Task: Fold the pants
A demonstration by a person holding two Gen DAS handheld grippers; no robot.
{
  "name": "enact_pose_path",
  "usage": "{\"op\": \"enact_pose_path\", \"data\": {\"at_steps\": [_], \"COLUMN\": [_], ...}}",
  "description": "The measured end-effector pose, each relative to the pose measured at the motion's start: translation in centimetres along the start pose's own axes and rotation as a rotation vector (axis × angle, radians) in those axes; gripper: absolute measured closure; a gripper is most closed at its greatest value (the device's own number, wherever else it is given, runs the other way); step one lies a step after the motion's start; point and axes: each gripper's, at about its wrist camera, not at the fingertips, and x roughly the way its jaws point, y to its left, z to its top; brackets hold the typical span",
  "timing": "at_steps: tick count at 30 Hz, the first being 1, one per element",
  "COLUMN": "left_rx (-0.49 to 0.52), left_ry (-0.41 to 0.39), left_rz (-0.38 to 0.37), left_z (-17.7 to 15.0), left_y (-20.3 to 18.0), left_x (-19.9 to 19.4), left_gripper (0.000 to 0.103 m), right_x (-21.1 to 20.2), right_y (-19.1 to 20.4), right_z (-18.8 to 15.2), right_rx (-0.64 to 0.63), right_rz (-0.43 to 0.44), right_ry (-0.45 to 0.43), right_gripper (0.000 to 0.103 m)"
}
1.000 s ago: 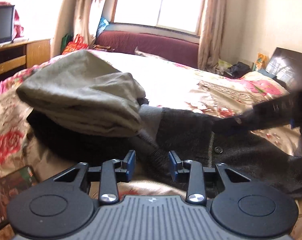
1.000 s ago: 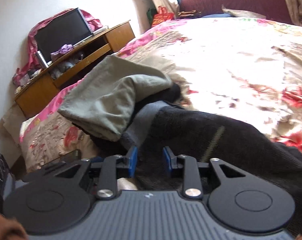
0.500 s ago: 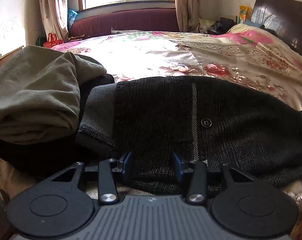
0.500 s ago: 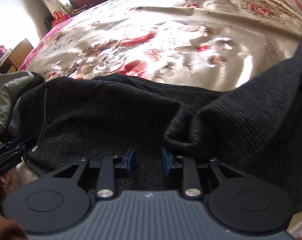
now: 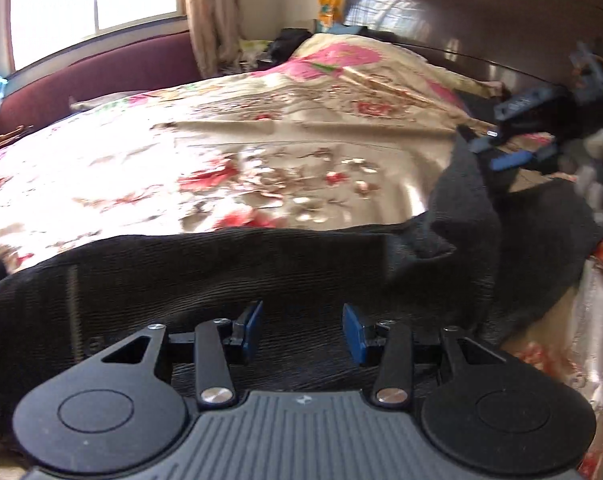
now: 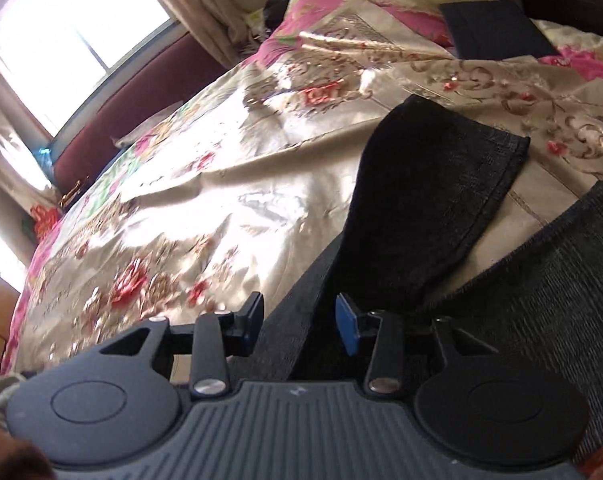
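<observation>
Left wrist view, one pants (image 5: 261, 272), two grippers (image 5: 301, 330) (image 5: 501, 152), one bedspread (image 5: 221, 160)

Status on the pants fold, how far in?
Early. Done: the dark pants lie spread along the floral bedspread. In hand: nothing. The left claw is open above the fabric; the right claw is opening over it near a leg end. Left: every fold; the legs lie splayed apart.

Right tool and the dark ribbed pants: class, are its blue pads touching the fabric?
Apart. The right wrist view shows open gaps beside both pads of the opening right tool over the pants.
</observation>
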Motion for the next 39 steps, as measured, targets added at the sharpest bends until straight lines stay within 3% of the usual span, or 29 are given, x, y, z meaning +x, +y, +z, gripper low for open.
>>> {"op": "enact_pose_path", "data": {"at_steps": [6, 8, 9, 12, 15, 17, 20, 23, 25, 29, 32, 33, 34, 38, 39], "left_rx": [0.121, 0.175, 0.195, 0.211, 0.217, 0.214, 0.217, 0.264, 0.324, 0.374, 0.371, 0.372, 0.375, 0.4, 0.405], "left_ry": [0.015, 0.032, 0.045, 0.08, 0.041, 0.008, -0.006, 0.064, 0.098, 0.105, 0.119, 0.124, 0.127, 0.13, 0.13], "left_rz": [-0.097, -0.088, -0.075, -0.086, -0.089, -0.11, -0.144, -0.155, -0.139, -0.122, -0.116, -0.113, -0.11, -0.104, -0.104], "left_z": [0.5, 0.6, 0.6, 1.3, 2.2, 2.2, 1.6, 0.6, -0.1, 0.3, 0.5, 0.5, 0.6, 1.1, 1.1], "left_y": [-5.6, -7.3, -7.8, -8.4, -8.9, -9.1, -9.8, -11.1, -12.2, -13.1, -13.2, -13.3, -13.5, -14.2, -14.3], "left_x": [1.0, 2.3, 3.0, 3.9, 2.8, 1.5, 0.5, 1.7, 2.5, 2.2, 2.2, 2.5, 2.6, 3.3, 3.3], "left_gripper": [0.043, 0.043, 0.043, 0.055, 0.057, 0.057, 0.057, 0.057, 0.056, 0.055, 0.055, 0.055, 0.055, 0.055, 0.055], "right_x": [5.9, 6.6, 6.4, 2.1, -5.6, -11.0, -15.6, -13.6, -11.6, -11.0, -10.7, -10.2, -9.8, -11.4, -12.4], "right_y": [-1.4, -1.7, -2.0, -1.5, -1.8, -3.2, -6.4, -11.3, -14.7, -17.1, -17.1, -17.4, -17.7, -17.5, -17.4], "right_z": [2.9, 3.3, 3.5, 4.2, 4.2, 2.9, -0.8, -4.1, -5.3, -5.8, -4.7, -4.3, -3.9, -3.0, -2.9], "right_rx": [0.037, 0.055, 0.082, 0.073, 0.076, 0.085, 0.076, 0.122, 0.218, 0.331, 0.31, 0.341, 0.386, 0.475, 0.485], "right_rz": [-0.117, -0.127, -0.106, 0.004, 0.153, 0.197, 0.147, -0.019, -0.053, 0.038, 0.099, 0.134, 0.171, 0.367, 0.394], "right_ry": [0.026, 0.035, 0.039, -0.039, -0.153, -0.229, -0.283, -0.184, -0.127, -0.152, -0.167, -0.159, -0.152, -0.236, -0.266], "right_gripper": [0.058, 0.095, 0.099, 0.099, 0.099, 0.099, 0.099, 0.092, 0.089, 0.088, 0.075, 0.067, 0.066, 0.071, 0.079]}}
